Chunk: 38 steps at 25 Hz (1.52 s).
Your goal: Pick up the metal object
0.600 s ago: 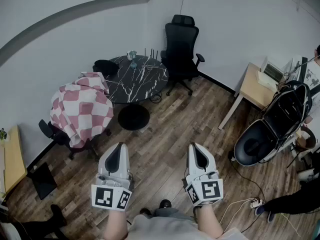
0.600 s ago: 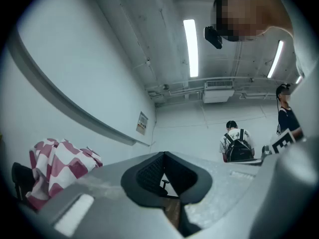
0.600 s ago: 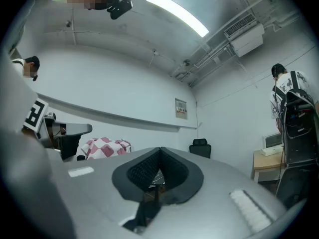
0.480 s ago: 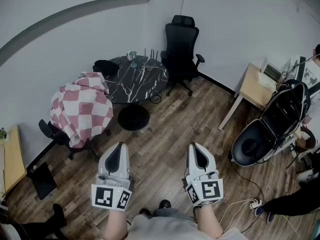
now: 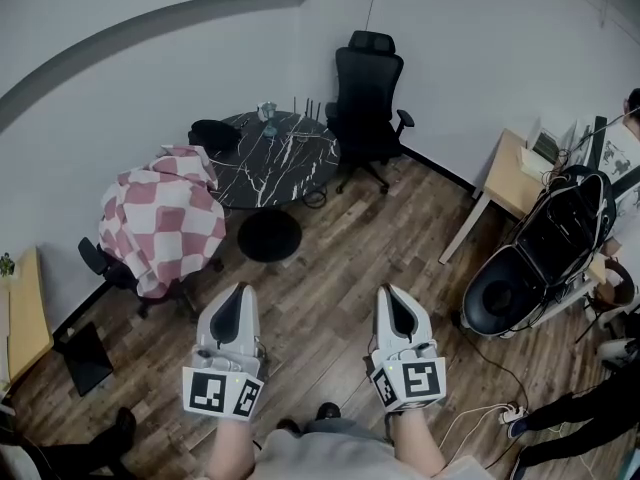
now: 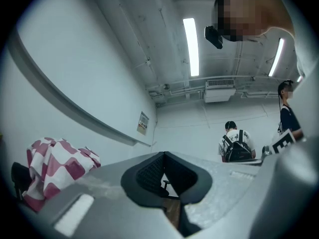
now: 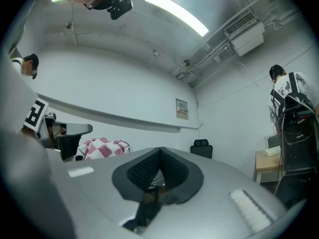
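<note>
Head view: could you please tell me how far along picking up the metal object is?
Done: nothing. The left gripper and right gripper are both shut and empty above the wooden floor. In hand: only facing the marble table across the room. Left: reach it, find the metal object, which cannot be told apart among its small items from here, then grip and lift.

Cool, even light fills the room, with only faint shadows on the floor ahead of the left gripper and right gripper. High above them, a ceiling strip light and a second strip glare white. Both gripper views bulge fisheye-round, corners black, nearest gripper surfaces soft.
</note>
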Available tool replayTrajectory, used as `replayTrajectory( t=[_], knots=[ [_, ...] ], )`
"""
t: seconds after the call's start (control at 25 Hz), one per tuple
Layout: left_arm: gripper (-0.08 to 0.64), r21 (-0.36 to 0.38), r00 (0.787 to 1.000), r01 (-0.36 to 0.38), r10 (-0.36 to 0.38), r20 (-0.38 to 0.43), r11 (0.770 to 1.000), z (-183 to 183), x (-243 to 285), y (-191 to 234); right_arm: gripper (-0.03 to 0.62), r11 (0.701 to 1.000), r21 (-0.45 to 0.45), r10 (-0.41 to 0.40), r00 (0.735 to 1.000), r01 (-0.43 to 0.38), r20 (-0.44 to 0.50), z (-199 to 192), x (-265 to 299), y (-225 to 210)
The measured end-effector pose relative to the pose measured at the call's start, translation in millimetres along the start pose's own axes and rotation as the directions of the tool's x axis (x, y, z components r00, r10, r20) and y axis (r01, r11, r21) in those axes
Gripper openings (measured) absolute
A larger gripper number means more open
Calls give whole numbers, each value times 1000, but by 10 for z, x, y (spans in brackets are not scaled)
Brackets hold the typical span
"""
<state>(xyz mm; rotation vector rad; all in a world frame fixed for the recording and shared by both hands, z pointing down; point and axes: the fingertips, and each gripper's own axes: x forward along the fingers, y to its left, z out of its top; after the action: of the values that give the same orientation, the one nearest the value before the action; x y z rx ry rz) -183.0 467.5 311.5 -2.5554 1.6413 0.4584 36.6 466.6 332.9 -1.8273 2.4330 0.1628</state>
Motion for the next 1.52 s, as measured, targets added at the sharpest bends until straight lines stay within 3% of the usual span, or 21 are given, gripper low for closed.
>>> replayTrajectory(
  t=[0.4, 0.88, 1.52],
  knots=[
    [5, 18, 1000, 12, -13, 20, 1000, -95, 415, -194, 2, 999, -7, 32, 999, -32, 35, -38, 238, -311],
    [5, 34, 1000, 18, -17, -18, 999, -335, 877, -380, 2, 997, 65, 46, 998, -49, 44, -154, 537, -769],
    [5, 25, 998, 58, -58, -2, 998, -587, 2169, 414, 2, 999, 41, 0, 999, -3, 53, -290, 1963, -1037]
  ],
)
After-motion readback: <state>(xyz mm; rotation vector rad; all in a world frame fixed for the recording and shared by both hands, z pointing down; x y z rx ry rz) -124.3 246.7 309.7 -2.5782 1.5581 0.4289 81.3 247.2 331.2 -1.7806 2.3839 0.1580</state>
